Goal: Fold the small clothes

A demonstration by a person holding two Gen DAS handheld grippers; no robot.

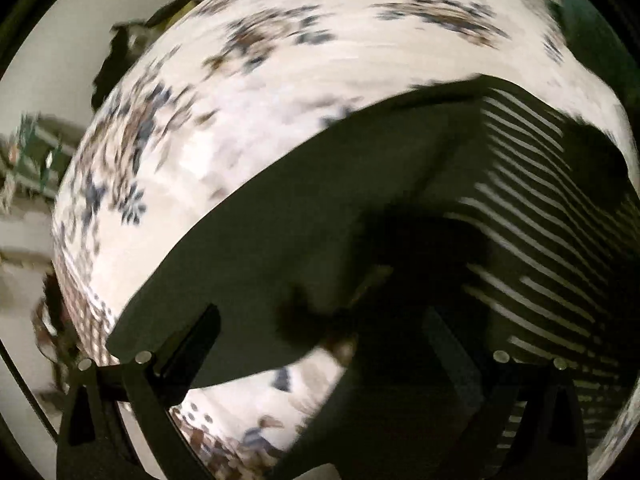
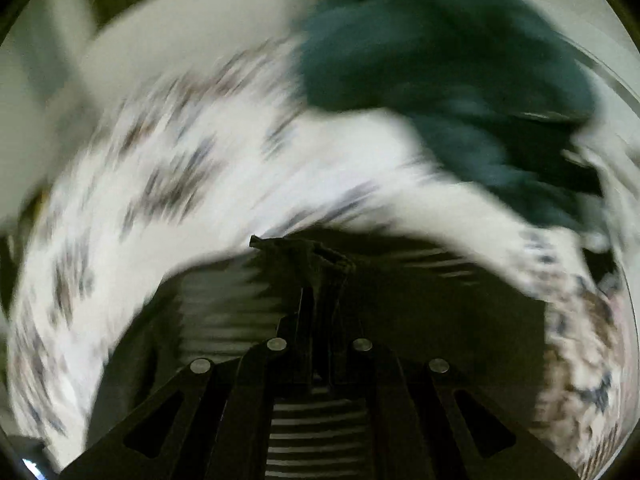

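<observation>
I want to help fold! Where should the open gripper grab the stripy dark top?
Probably the plain corner of the stripy dark top, from above with the left gripper: that edge lies free on the flowery cloth, and the right gripper pinches another part.

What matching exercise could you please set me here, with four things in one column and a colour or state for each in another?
Things:
1. left hand-held gripper
2. right hand-held gripper
3. clothes pile
4. patterned cloth

Colours and states:
a. teal
b. white with flowers
c. open
d. shut on the striped garment

Pairs: 1-c, 2-d, 3-a, 4-b
</observation>
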